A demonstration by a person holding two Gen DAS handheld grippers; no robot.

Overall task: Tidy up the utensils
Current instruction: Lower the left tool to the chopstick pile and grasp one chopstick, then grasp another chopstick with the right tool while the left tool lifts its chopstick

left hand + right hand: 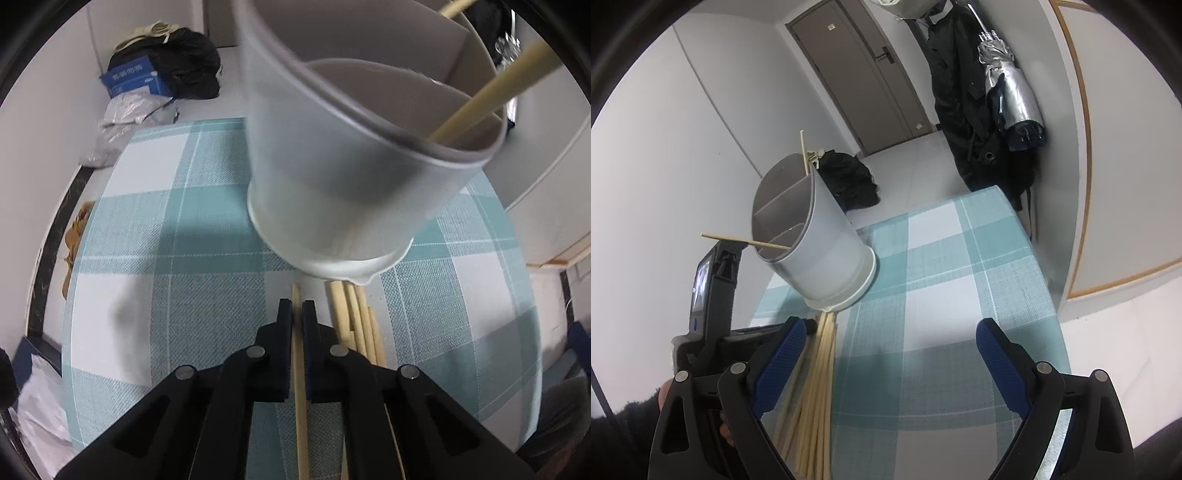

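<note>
Teal-and-white checked cloth covers the tabletop (960,266) in a white-walled room with a grey door (857,70) behind.

A grey divided holder (816,243) stands at the far left of the cloth. It looks tilted in both views, though the fisheye lens may account for that. Two chopsticks (491,98) are already lodged inside and lean out over the rim.

The left gripper (294,314) is closed, fingers clamped on a single chopstick (299,387) just in front of the holder's base, probably so it can be lifted into a compartment. More loose chopsticks (816,387) are bundled on the cloth beside it, their tips touching or nearly touching the base.

The right gripper (890,354) is held over bare cloth with blue-padded fingers (779,365) spread wide and nothing between them.

How many compartments the holder has cannot be counted. The held chopstick's lower end is cut off by the frame edge. Whether the holder's base sits flat cannot be told.
</note>
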